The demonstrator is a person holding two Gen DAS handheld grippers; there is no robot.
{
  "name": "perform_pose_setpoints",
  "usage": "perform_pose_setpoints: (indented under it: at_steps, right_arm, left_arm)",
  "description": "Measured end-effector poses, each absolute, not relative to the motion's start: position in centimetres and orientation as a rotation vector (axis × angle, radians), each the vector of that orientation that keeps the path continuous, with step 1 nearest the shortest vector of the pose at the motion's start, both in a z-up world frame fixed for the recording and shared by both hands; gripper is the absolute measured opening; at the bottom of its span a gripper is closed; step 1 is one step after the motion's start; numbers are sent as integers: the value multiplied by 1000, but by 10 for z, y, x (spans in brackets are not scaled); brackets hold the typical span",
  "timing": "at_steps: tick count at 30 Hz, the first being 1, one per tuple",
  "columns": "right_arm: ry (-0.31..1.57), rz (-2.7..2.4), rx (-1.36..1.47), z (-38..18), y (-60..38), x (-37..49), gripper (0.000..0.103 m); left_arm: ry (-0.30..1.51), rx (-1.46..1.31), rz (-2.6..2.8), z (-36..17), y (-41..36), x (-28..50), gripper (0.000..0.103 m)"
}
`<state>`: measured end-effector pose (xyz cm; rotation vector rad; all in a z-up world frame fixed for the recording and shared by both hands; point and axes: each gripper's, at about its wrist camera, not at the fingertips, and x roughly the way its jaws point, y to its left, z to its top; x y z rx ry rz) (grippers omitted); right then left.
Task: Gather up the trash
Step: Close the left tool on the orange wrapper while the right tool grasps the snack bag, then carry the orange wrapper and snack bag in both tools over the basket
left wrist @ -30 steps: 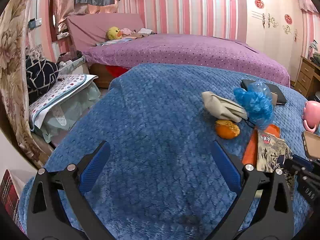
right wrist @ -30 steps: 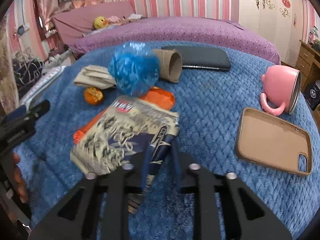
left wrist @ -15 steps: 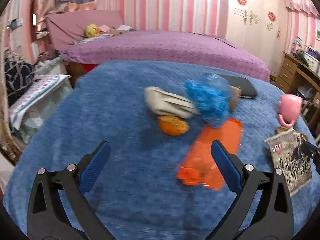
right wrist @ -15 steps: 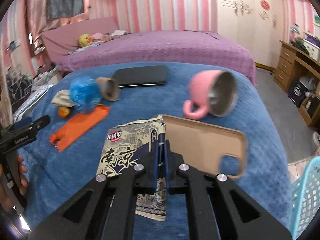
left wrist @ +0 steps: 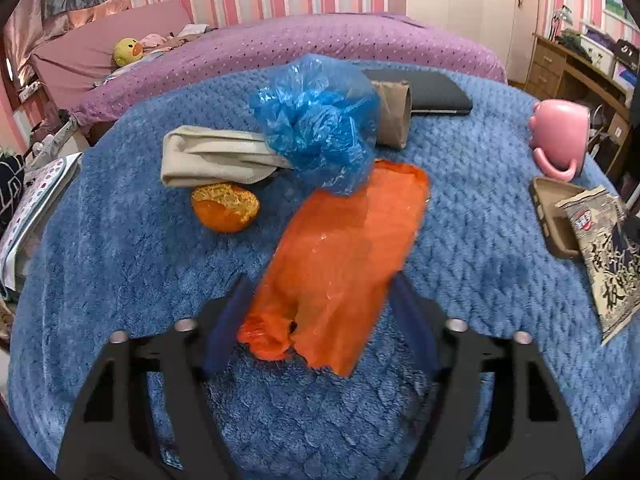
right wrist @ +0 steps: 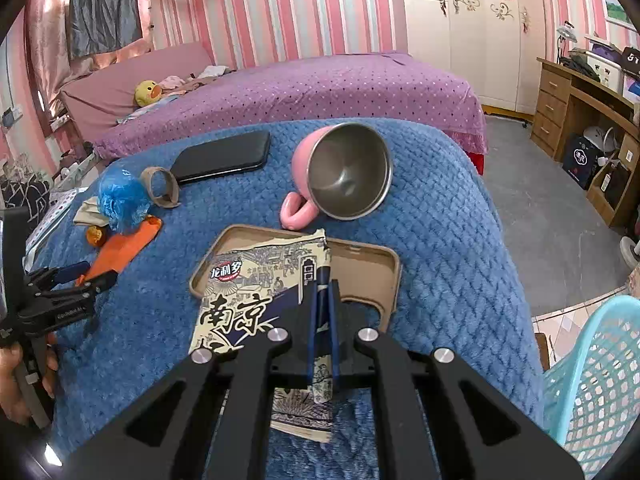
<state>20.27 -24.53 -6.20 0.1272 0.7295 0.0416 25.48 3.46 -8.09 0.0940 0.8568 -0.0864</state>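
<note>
My right gripper [right wrist: 323,280] is shut on a printed snack wrapper [right wrist: 256,280] and holds it above a tan phone case [right wrist: 360,260]. The wrapper also shows at the right of the left wrist view [left wrist: 604,248]. My left gripper [left wrist: 320,292] has its jaws partly closed around the near end of an orange plastic wrapper [left wrist: 344,256] on the blue blanket [left wrist: 120,264]; I cannot tell whether they grip it. Beyond lie a crumpled blue plastic bag [left wrist: 320,124], an orange peel [left wrist: 225,208] and a cardboard tube [left wrist: 394,116].
A folded beige cloth [left wrist: 212,156], a black phone [left wrist: 428,88] and a pink mug [left wrist: 560,136] lie on the blanket. A turquoise mesh basket [right wrist: 600,380] stands on the floor at the lower right. A purple bed [right wrist: 320,88] is behind.
My left gripper has moved forward onto the orange wrapper and its jaws have narrowed around it. My right gripper has carried the snack wrapper rightward over the phone case, toward the basket.
</note>
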Motion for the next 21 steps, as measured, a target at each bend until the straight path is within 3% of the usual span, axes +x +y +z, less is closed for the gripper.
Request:
perform_pose_setpoints:
  at_steps: [2,3,5,6,21]
  right_arm:
    - [731,43,126,-63,-247,201,6]
    - [733,44,127,-65,-248,202,6]
    - [737,46,133,-66,-248,202,6]
    - [736,46,135,-66,-249,201,6]
    - [672,44,157,-48,-271,179,6]
  left_arm:
    - [856,82,-106,-80,36,253,44]
    - [854,79,-114,-80,36,252,30]
    - [853,64,-126,-79,38,248,22]
    - [852,58,-130,-78,39,246,14]
    - [671,32,-219,-28,24,184,14]
